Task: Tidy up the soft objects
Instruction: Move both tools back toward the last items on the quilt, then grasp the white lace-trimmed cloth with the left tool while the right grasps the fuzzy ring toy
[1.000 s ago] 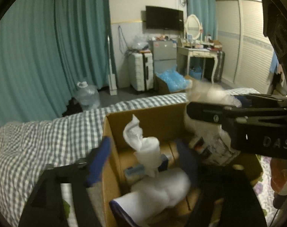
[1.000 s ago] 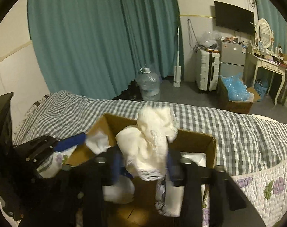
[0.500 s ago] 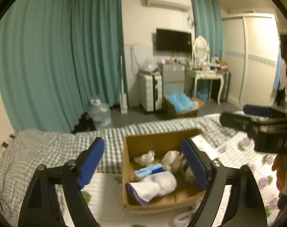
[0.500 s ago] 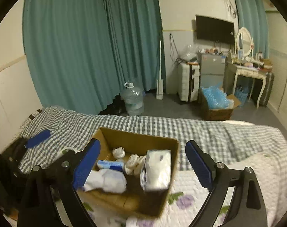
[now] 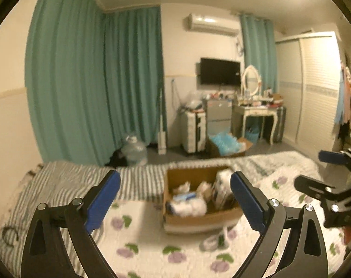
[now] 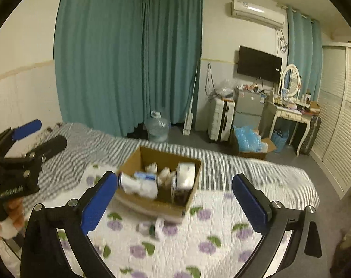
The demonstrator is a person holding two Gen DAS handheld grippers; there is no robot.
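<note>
The left gripper (image 5: 175, 199) is hanging above the flowered quilt (image 5: 152, 247) with its blue pads spread wide and opening further, nothing lying between them; the right gripper (image 6: 174, 200) is doing the same, its jaws widening and gripping nothing. The cardboard box (image 6: 152, 202) is sitting on the bed ahead of both, well apart from the pads, holding white soft bundles (image 5: 189, 205) and an upright tissue pack (image 6: 184, 177); one small white item (image 6: 156, 228) is lying on the quilt just in front of the box.

curtains (image 5: 94, 88): teal | quilt (image 6: 221, 238): white, purple flowers | box (image 5: 198, 220): brown
</note>
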